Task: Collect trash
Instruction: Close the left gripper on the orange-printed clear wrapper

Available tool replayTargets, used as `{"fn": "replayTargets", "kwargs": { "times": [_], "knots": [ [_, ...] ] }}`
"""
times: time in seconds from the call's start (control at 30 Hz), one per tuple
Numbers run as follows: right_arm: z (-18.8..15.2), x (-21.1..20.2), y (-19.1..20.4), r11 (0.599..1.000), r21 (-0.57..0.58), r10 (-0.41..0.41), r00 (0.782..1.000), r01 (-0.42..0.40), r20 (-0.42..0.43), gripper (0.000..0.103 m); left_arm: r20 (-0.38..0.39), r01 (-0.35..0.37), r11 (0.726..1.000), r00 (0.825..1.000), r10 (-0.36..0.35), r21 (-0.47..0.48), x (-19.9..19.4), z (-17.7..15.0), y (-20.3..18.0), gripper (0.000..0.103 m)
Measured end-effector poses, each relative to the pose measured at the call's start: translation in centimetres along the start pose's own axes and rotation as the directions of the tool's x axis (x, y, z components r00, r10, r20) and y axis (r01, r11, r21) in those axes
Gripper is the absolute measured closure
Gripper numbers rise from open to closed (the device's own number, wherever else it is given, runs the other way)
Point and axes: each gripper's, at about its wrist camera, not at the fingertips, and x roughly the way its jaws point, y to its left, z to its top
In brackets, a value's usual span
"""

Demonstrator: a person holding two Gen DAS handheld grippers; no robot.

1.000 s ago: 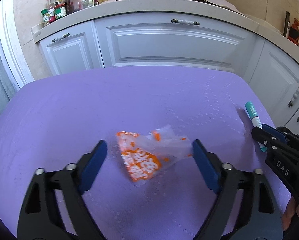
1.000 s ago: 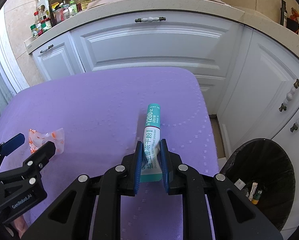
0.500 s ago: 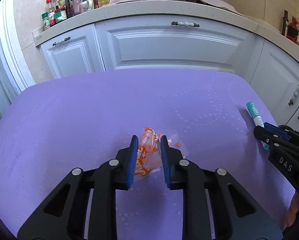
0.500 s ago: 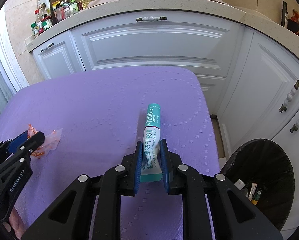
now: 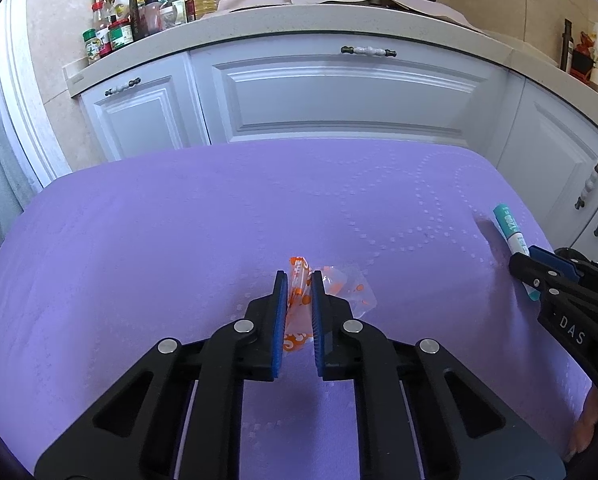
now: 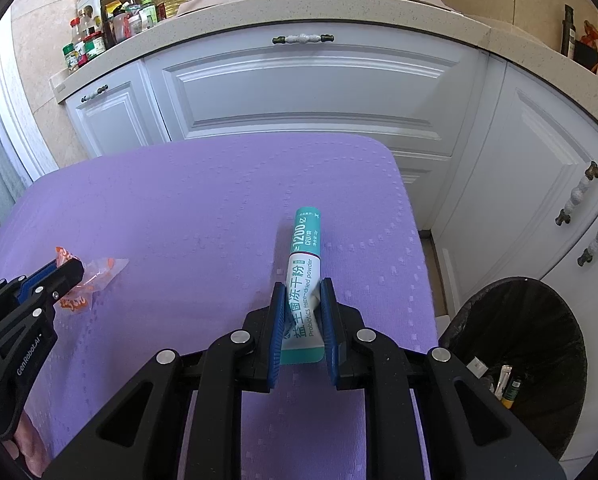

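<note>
Here the left tool (image 5: pixel 297 285) is closing on the light, crumply orange wrapper (image 5: pixel 299 300) bunched between its pads, while the right tool (image 6: pixel 303 292) clamps the flat, pliable teal sachet (image 6: pixel 303 280) near its tail.

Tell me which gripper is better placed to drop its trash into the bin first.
Right. The right gripper already clamps the probiotics powder sachet, and the black trash bin stands just beside it. The left gripper, jaws closing on the orange wrapper, is farther away.
</note>
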Motion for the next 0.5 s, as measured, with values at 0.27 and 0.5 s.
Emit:
{"fn": "replayTargets", "kwargs": {
  "times": [0.27,0.5],
  "knots": [
    [-0.6,-0.9,-0.1,1.000,-0.006,-0.003,1.000,0.003,0.005,0.085,0.018,-0.008,1.000,1.000,0.008,-0.004,-1.4,-0.4,0.6,0.092],
    [-1.3,-2.3,-0.1,1.000,-0.013,-0.002,1.000,0.002,0.016,0.085,0.043,-0.017,1.000,0.999,0.017,0.001,-3.3,-1.1,0.9,0.092]
  ]
}}
